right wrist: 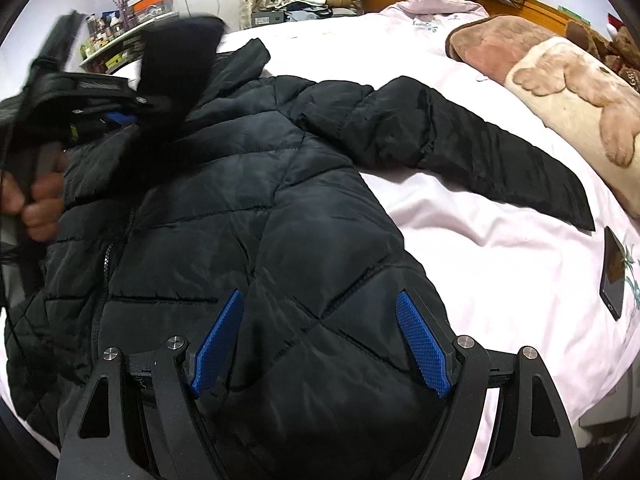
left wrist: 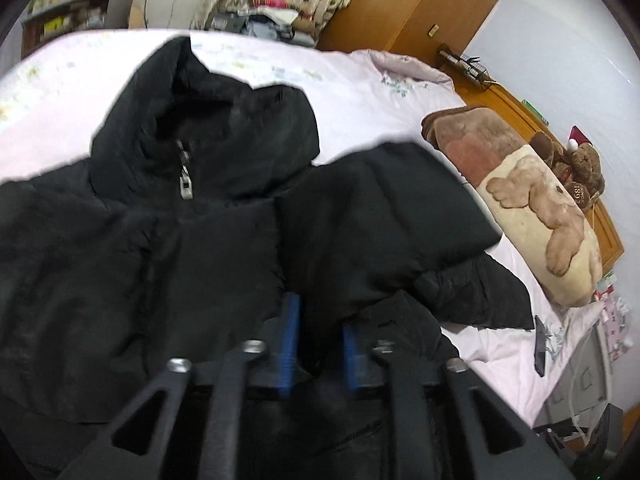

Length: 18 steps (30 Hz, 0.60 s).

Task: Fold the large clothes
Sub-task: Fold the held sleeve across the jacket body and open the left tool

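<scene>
On the pale pink bed sheet (right wrist: pixel 460 216) your black quilted hooded jacket (right wrist: pixel 248 208) lies lengthwise, hood toward the far shelf; one sleeve (right wrist: pixel 500 152) points at the bear-print pillow (right wrist: pixel 580 92). A black phone (right wrist: pixel 614 276) lies beside. Your left gripper (left wrist: pixel 318 320) is slightly parted over loose cloth, your right gripper (right wrist: pixel 320 340) spread wide.

Jacket (right wrist: pixel 240 200) hem cut off below right gripper (right wrist: pixel 320 344); left sleeve hidden behind blurred left gripper (right wrist: pixel 120 116).

- A black quilted puffer jacket (right wrist: pixel 248 184) lies front-up on the pink bedsheet (right wrist: pixel 480 240), zipped, its silver zipper pull (left wrist: pixel 185 184) at the collar.
- Its hood (left wrist: pixel 200 112) lies flat above the collar.
- One sleeve (right wrist: pixel 480 148) stretches out sideways across the sheet.
</scene>
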{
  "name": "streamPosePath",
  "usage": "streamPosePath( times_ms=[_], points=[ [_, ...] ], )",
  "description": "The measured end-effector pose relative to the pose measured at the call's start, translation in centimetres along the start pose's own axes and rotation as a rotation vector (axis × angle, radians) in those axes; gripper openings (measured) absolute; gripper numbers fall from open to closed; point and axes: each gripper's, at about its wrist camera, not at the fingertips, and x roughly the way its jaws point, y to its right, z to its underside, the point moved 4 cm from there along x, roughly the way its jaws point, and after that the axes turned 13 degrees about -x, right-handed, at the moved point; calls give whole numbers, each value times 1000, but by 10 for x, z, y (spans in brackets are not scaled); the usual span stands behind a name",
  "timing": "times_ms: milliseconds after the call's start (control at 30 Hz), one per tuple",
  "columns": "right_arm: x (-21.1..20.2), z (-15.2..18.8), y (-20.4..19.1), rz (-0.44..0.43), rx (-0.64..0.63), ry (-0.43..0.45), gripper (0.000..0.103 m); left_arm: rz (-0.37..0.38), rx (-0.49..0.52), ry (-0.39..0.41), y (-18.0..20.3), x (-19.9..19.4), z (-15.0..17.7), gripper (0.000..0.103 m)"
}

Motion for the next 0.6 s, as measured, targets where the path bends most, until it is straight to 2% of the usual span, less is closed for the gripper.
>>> streamPosePath(
  times_ms=[33,67,100,200,267,300,400,467,500,567,600],
  points=[
    [1,-1,-1,-1,-3,2,79,11,-9,-8,0,0,-1,49],
    [0,-5,-2,-5,-6,10,79,34,-19,-16,2,-2,-2,61],
    [-1,-8,-3,-8,-8,19,79,63,-23,-15,2,-10,-2,66],
    [-5,-24,-8,-13,-15,57,79,104,15,32,3,-44,-7,69],
    [-7,-39,-11,-17,-25,86,79,104,48,99,-6,-72,-15,69],
    [-7,-47,-14,-21,-32,102,79,71,60,146,-16,-86,-22,69],
    [1,-73,-23,-40,-58,122,79,-100,42,251,-72,-109,-43,69],
    [12,-93,-31,-56,-83,139,78,-218,-19,266,-117,-115,-57,67],
    [21,-108,-36,-63,-96,147,77,-259,-50,269,-137,-115,-61,59],
    [38,-129,-43,-60,-119,148,60,-319,-117,257,-173,-112,-67,50],
    [52,-144,-47,-63,-132,143,58,-332,-149,248,-187,-109,-68,50]
  ],
)
